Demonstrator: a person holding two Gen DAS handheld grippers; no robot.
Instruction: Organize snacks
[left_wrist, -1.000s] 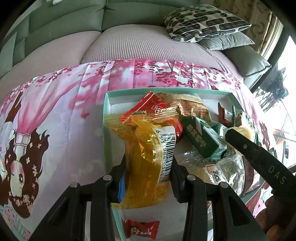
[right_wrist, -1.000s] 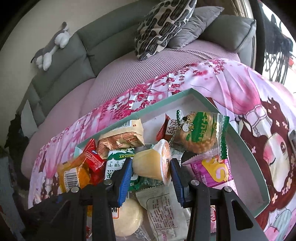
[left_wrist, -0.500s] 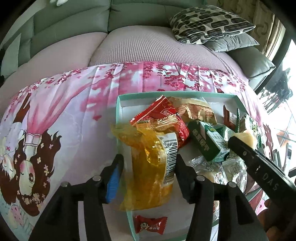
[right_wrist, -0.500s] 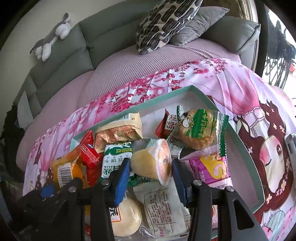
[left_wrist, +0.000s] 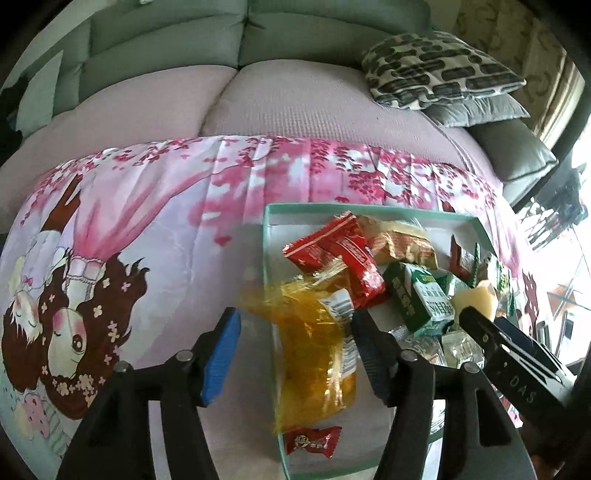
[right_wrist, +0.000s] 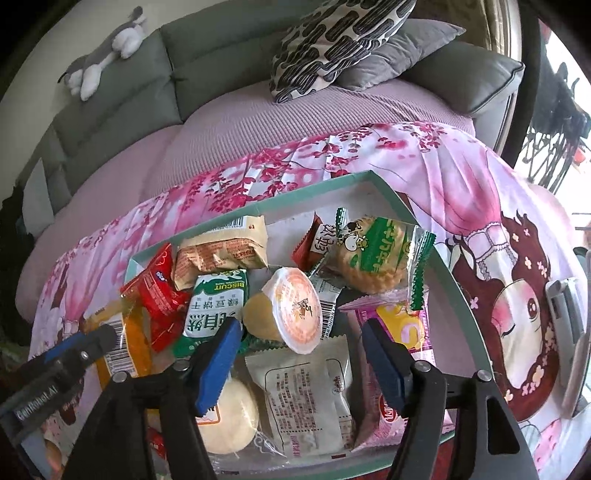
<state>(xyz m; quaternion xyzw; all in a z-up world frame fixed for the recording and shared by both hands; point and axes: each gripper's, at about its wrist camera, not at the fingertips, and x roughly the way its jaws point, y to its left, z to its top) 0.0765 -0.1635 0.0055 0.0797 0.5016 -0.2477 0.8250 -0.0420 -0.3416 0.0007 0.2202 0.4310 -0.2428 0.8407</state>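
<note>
A shallow teal box (left_wrist: 266, 254) full of snacks rests on a pink printed blanket. A yellow see-through packet (left_wrist: 314, 343) lies across the box's left rim, between the fingers of my left gripper (left_wrist: 295, 354). Its jaws are opening and the blue pads stand off the packet. In the right wrist view a jelly cup (right_wrist: 284, 314) lies on its side on the other snacks. My right gripper (right_wrist: 301, 354) is just in front of the cup, jaws opening, pads clear of it. The teal box (right_wrist: 406, 206) also holds a green biscuit pack (right_wrist: 218, 310).
The box also holds a red packet (left_wrist: 340, 258), a round cracker pack (right_wrist: 373, 258), a pink packet (right_wrist: 399, 332), a white packet (right_wrist: 310, 391) and a red candy (left_wrist: 314, 439). A sofa with a patterned cushion (left_wrist: 436, 70) is behind. A silver object (right_wrist: 565, 321) lies on the blanket at right.
Both grippers have opened. The left one let go of the yellow packet and drew back and up. The right one released the jelly cup, which now rests on the snacks.
</note>
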